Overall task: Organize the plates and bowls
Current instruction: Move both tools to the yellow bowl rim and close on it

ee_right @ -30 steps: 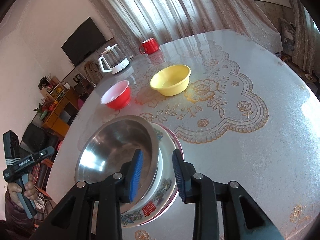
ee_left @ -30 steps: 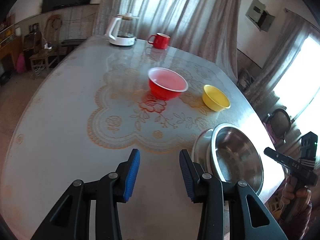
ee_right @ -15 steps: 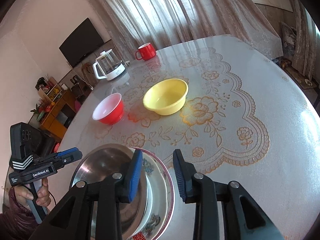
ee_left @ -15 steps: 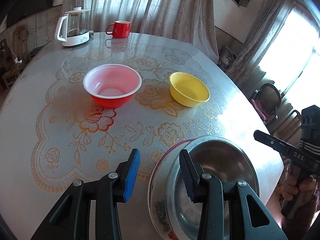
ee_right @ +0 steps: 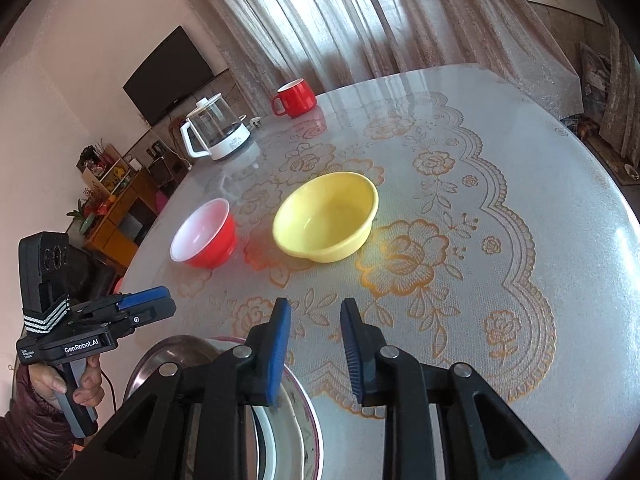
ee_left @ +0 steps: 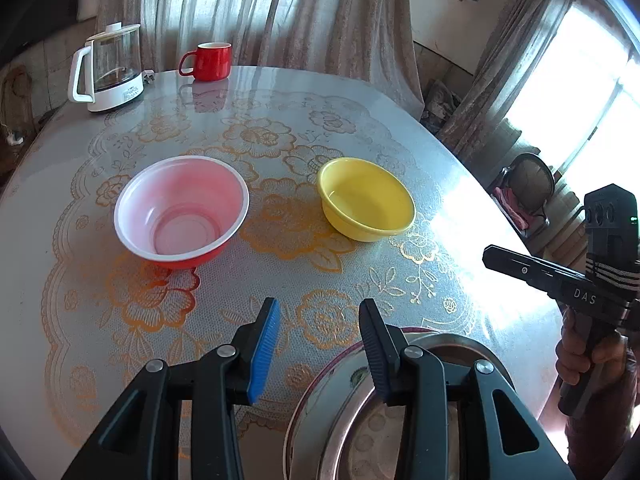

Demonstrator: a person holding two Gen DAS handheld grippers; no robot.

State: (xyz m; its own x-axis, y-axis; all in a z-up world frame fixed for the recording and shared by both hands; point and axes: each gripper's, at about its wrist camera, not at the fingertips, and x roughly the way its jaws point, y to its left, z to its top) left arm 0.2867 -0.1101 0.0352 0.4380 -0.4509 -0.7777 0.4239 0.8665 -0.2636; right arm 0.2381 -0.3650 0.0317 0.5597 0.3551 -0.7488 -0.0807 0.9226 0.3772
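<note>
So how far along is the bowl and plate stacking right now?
Done: the steel bowl sits nested in the patterned plate. In hand: nothing; the left claw is empty, and the right claw is closing on air. Left: the red bowl and yellow bowl stand apart, unstacked.

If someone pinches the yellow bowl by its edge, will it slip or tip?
The yellow bowl looks glossy, so its thin rim may slip between the pads. It appears empty and plastic-like, so probably light. Its base looks narrower than its mouth, so lifting by one side could tilt it.

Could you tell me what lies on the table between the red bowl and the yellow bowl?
Nothing: between the red bowl and the yellow bowl only bare flowered tablecloth shows, in both wrist views.
</note>
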